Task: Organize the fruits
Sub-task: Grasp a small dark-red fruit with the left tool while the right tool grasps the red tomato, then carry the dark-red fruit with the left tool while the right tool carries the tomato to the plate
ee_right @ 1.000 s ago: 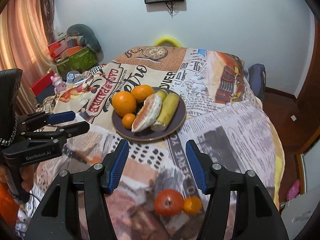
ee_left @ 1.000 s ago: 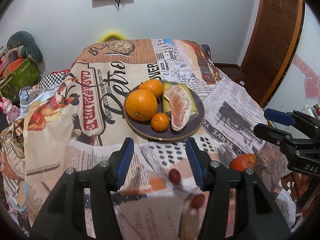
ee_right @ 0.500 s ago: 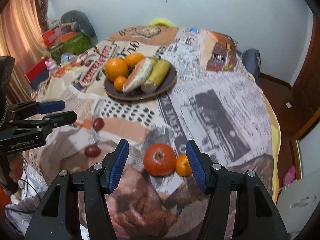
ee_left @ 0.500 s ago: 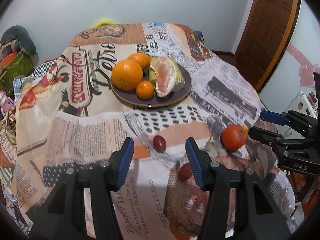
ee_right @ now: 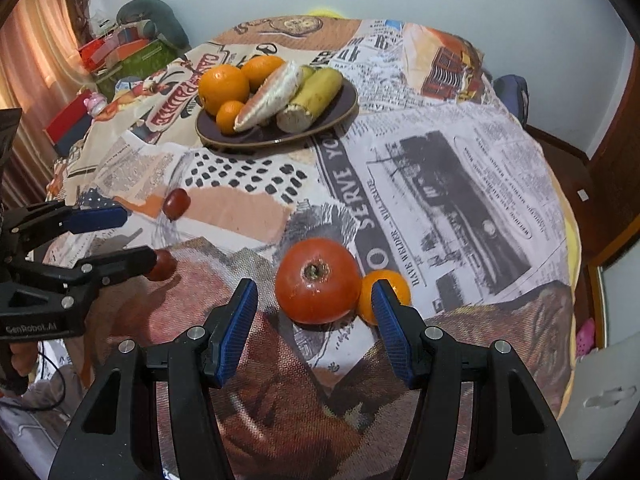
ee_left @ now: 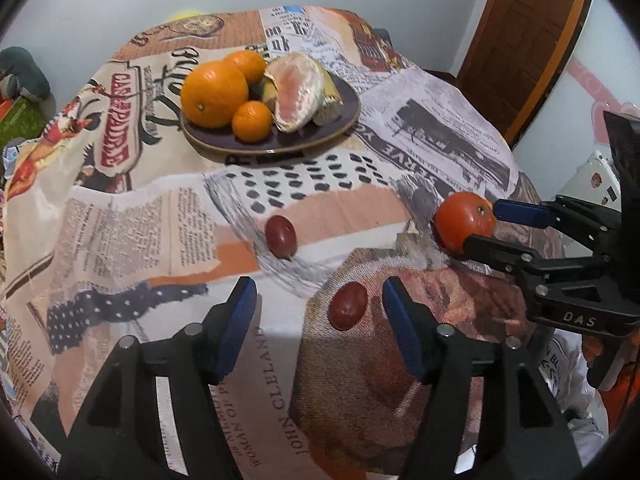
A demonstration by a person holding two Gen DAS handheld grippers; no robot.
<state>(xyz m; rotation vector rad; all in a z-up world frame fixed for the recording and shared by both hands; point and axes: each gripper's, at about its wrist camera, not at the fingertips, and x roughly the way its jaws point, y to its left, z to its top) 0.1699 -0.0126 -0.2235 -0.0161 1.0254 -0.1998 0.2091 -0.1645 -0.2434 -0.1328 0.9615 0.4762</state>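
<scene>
Both sets of jaws are spread wide with nothing in them. On my left gripper [ee_left: 316, 312] the near red grape [ee_left: 347, 311] lies on the tablecloth [ee_left: 120, 216] right between the blue pads, closer to the right-hand one, not touching either as far as I can see. A second grape [ee_left: 281, 236] sits further out, ahead of the tips. My right gripper [ee_right: 314, 304] has the tomato [ee_right: 318, 280] between its fingertips, stem up, with a small orange [ee_right: 390, 294] touching the tomato's far side and partly behind the right pad [ee_right: 390, 322]. Well beyond all that is the dark plate [ee_right: 344, 110] holding oranges, a peeled pomelo wedge and what looks like corn.
</scene>
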